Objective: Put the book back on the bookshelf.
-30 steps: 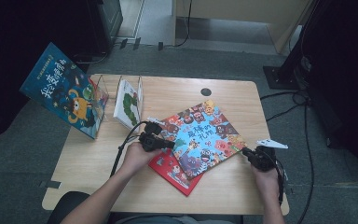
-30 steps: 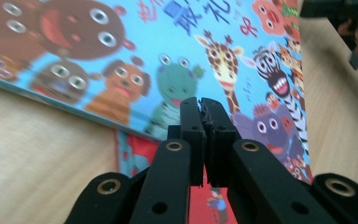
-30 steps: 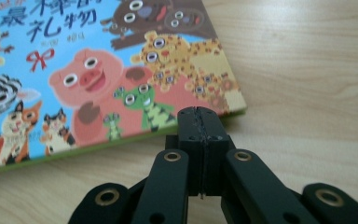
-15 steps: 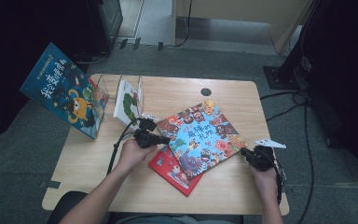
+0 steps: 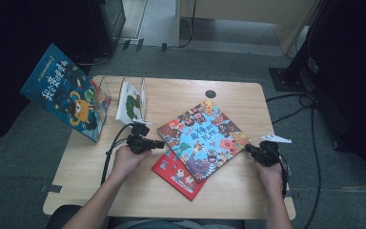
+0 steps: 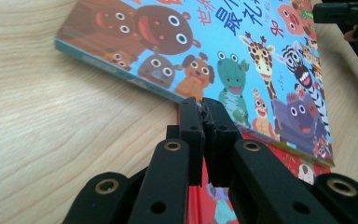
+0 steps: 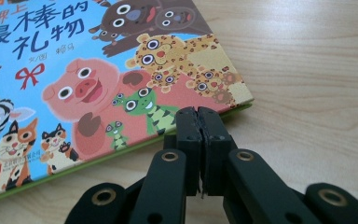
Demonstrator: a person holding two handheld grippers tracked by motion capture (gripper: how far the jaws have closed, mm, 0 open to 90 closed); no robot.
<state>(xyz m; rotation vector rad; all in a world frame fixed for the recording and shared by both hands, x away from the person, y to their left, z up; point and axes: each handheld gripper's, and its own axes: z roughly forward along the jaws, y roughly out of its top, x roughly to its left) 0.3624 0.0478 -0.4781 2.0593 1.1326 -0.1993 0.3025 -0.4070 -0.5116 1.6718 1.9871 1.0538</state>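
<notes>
Blue book [image 5: 204,139] overlaps red book [image 5: 178,173]

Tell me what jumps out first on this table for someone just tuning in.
The bright blue animal picture book lies mid-table, overlapping a red book beneath it. The left tongs and right tongs sit shut at its opposite edges. Another blue book leans against a clear rack at the table's far-left corner.

top book [image 5: 202,138]: blue, cartoon animals | lower book [image 5: 178,172]: red | table [image 5: 124,191]: light woodgrain
</notes>
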